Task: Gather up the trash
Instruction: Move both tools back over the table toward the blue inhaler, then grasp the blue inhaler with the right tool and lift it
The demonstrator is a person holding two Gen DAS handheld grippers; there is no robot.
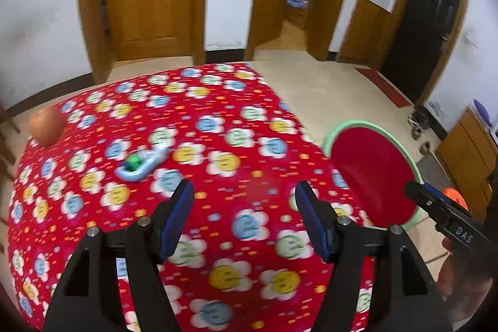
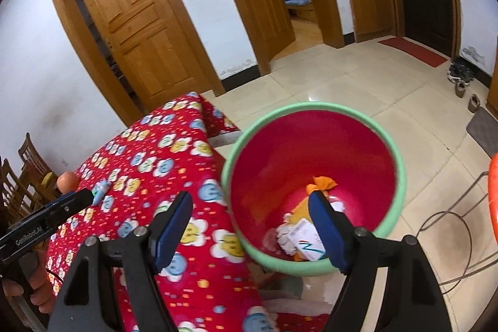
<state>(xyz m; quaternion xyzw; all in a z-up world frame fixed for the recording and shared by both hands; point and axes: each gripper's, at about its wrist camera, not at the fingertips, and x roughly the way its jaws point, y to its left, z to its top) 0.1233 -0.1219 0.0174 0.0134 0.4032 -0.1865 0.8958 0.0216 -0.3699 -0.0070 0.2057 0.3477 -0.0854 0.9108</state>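
A crumpled light-blue wrapper with a green piece (image 1: 141, 165) lies on the red flowered tablecloth (image 1: 236, 120), ahead and left of my left gripper (image 1: 245, 189). That gripper hangs open over the cloth with nothing between its fingers. An orange round object (image 1: 46, 125) sits at the table's far left. My right gripper (image 2: 250, 198) is open and empty above the near rim of a red bin with a green rim (image 2: 311, 106). The bin stands on the floor beside the table and holds orange wrappers (image 2: 323, 182) and white paper (image 2: 298, 235).
Wooden chairs (image 2: 28, 173) stand left of the table. A wire-framed stool with an orange seat (image 2: 493, 192) is right of the bin. Shoes (image 2: 460, 77) and a grey mat (image 2: 484, 129) lie on the tiled floor. A person stands in the far room.
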